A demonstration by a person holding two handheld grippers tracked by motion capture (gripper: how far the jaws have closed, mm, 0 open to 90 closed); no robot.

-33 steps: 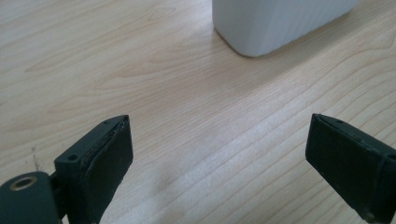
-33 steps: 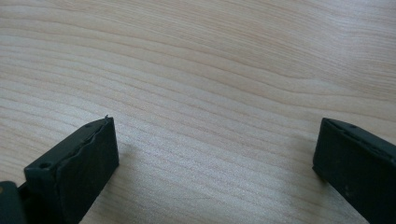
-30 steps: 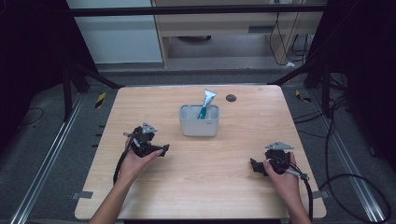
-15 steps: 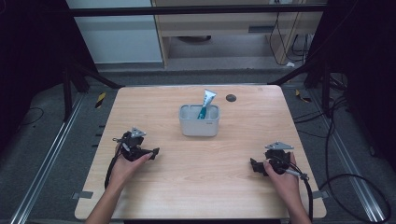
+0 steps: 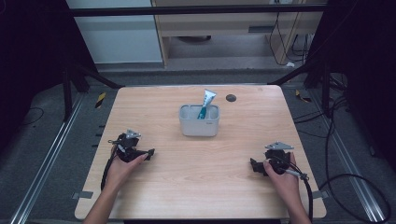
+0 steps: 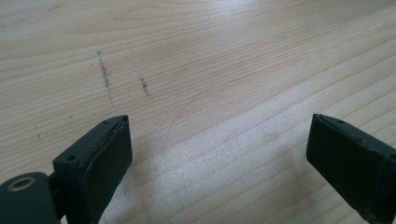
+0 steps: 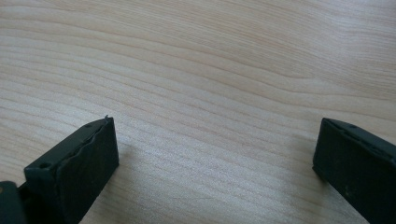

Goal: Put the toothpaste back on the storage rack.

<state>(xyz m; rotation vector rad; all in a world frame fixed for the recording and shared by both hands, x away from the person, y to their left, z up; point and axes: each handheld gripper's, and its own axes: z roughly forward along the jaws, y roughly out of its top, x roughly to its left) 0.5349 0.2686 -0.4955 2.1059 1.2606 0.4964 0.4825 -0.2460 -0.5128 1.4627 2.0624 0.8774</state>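
1. High view: left claw (image 5: pixel 150 152) sits lower left of frame, right claw (image 5: pixel 252 164) lower right, both low over the pale wooden bench (image 5: pixel 196 196).
2. Both claws' jaws stand wide apart, holding nothing.
3. A grey plastic tub (image 5: pixel 199 121) sits at centre, well apart from both, with a teal-and-white tube (image 5: pixel 206 102) upright inside.

Lab or test bay, not a home; bare wooden table (image 5: pixel 201 186) on grey carpet floor (image 5: pixel 42 154) w/ metal floor rails (image 5: pixel 44 168); black frame struts (image 5: pixel 88 74) around it; loose cables (image 5: pixel 348 182) at right; hazard-tape marks (image 5: pixel 101 100); cabinets (image 5: pixel 224 23) behind.
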